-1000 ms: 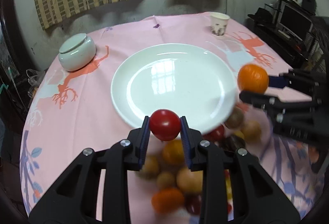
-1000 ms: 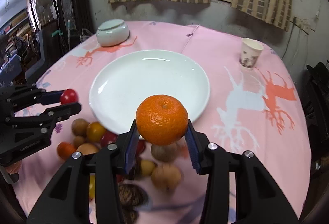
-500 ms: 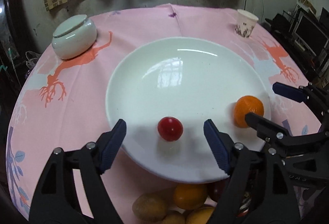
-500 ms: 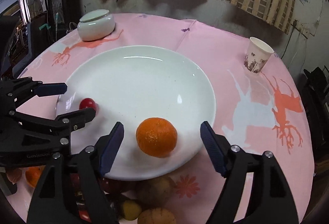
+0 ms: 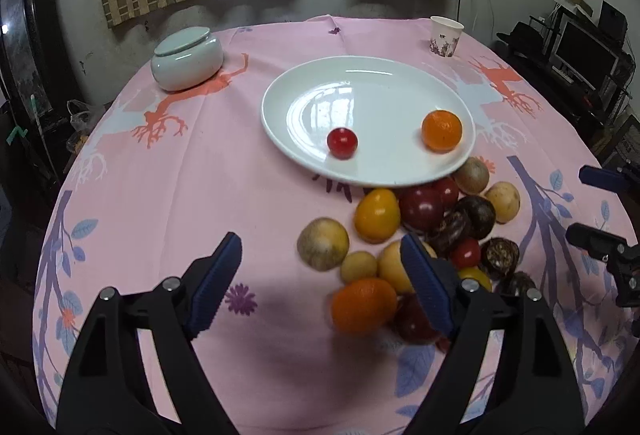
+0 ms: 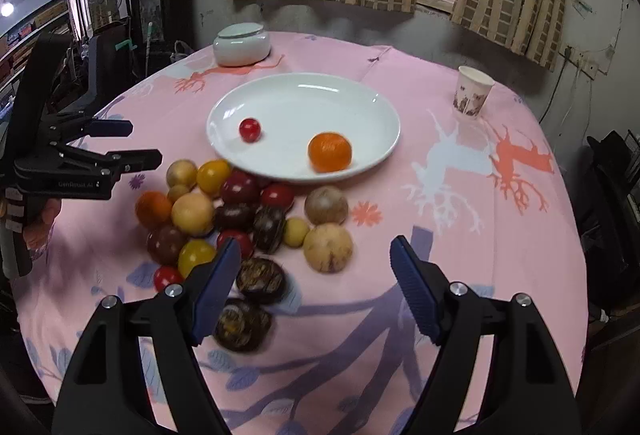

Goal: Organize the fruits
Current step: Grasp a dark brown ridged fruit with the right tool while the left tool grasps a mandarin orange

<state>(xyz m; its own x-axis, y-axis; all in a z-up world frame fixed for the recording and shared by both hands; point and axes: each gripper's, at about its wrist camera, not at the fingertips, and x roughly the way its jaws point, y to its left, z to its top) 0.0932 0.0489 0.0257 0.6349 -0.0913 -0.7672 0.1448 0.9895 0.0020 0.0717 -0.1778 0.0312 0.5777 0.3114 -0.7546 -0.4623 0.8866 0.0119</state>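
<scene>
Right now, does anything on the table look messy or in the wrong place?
Yes. Only a cherry tomato and a tangerine lie on the white plate. The rest of the fruit sits in a loose heap on the pink tablecloth, pressed against the plate's near rim. Nothing looks spilled or broken.

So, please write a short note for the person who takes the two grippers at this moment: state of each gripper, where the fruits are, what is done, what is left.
Left gripper: jaws opening, nothing between them.
Right gripper: open, empty.
White plate: holds one red cherry tomato and one orange, apart from each other.
Fruit pile: on the pink tablecloth in front of the plate, just by its near rim.
Done: two fruits placed.
Left: move the pile to the plate, piece by piece.
</scene>
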